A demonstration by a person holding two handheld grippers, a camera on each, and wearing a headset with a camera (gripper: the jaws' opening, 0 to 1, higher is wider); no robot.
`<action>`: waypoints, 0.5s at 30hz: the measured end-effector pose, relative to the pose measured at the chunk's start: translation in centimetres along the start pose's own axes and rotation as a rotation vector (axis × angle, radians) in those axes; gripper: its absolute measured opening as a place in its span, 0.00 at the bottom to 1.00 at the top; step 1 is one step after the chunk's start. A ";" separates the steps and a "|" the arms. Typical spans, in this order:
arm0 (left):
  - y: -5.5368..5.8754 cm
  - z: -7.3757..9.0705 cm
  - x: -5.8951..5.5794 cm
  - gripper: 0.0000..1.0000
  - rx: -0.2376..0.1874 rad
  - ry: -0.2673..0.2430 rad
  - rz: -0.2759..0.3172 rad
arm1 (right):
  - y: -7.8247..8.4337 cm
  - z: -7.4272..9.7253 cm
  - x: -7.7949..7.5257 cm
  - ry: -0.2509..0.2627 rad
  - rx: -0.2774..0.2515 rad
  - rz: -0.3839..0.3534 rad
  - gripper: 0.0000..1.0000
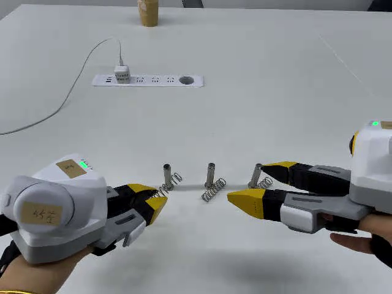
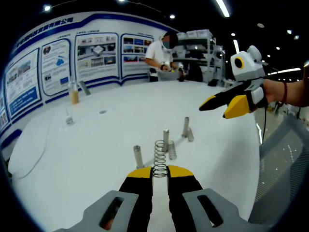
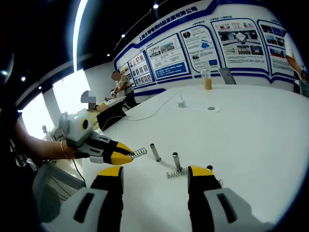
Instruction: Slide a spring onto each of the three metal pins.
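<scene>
Held spring (image 2: 160, 153): clamped by its lower end between the closed yellow tips of the left tongs (image 2: 160, 170). It stands up from them, just beside the left pin (image 1: 166, 173).
Loose springs: one (image 1: 213, 190) lies at the foot of the middle pin (image 1: 210, 174). Another (image 1: 264, 182) lies against the base of the right pin (image 1: 255, 176).
Pins: three, upright, in a row; the springs are beside them, not on them.
Right tongs (image 1: 247, 181): tips spread wide, gripping nothing, near the right pin.
Surface (image 1: 275, 79): white and matte. A power strip (image 1: 147, 80) carries a white plug (image 1: 122, 75), with its cable (image 1: 67, 98) trailing left. A cup (image 1: 147, 12) stands at the far side.
Room: blue-trimmed display posters (image 3: 212, 36) on the wall, ceiling strip lights, a person (image 2: 157, 53) at the far end.
Edges: a surface edge runs beside a mesh chair (image 2: 285, 159).
Open room: a broad bare stretch lies between the pins and the power strip.
</scene>
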State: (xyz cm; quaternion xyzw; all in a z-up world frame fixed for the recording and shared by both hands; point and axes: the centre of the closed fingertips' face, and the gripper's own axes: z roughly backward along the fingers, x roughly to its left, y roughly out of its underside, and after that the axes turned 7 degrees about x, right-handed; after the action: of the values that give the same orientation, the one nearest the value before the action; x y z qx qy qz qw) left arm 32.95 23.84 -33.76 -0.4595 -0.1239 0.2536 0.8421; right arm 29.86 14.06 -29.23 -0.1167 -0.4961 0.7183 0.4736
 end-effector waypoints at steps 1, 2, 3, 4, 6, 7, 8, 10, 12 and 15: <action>-0.1 0.1 -0.1 0.10 -0.005 -0.001 0.002 | -0.1 -0.2 0.1 -0.001 -0.003 -0.003 0.54; -0.3 0.2 -0.2 0.10 -0.014 0.000 0.001 | -0.3 -0.4 0.2 0.002 -0.010 -0.010 0.54; -0.4 0.3 -0.3 0.10 -0.022 0.000 0.001 | -0.4 -0.5 0.4 -0.003 -0.013 -0.013 0.53; -0.6 0.4 -0.4 0.10 -0.033 0.002 0.007 | -0.6 -0.7 0.6 -0.010 -0.020 -0.026 0.52; -1.0 0.6 -0.7 0.10 -0.057 0.013 0.022 | -0.8 -1.0 0.8 -0.017 -0.031 -0.045 0.50; -1.3 0.7 -0.8 0.10 -0.074 0.020 0.031 | -1.0 -1.2 1.1 -0.027 -0.041 -0.066 0.50; -1.5 0.8 -0.9 0.10 -0.084 0.022 0.032 | -1.2 -1.3 1.3 -0.037 -0.050 -0.083 0.49; -1.8 1.1 -1.1 0.10 -0.100 0.025 0.033 | -1.6 -1.5 1.7 -0.060 -0.068 -0.110 0.47; -2.1 1.2 -1.3 0.10 -0.117 0.031 0.036 | -1.9 -1.7 1.8 -0.062 -0.079 -0.125 0.45; -2.5 1.5 -1.5 0.10 -0.138 0.044 0.045 | -2.3 -2.1 2.1 -0.072 -0.095 -0.151 0.42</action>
State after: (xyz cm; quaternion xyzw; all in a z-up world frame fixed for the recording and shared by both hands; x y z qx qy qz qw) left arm 31.80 22.95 -30.81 -0.5248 -0.1120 0.2532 0.8050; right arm 31.39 17.09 -27.68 -0.0755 -0.5539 0.6598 0.5021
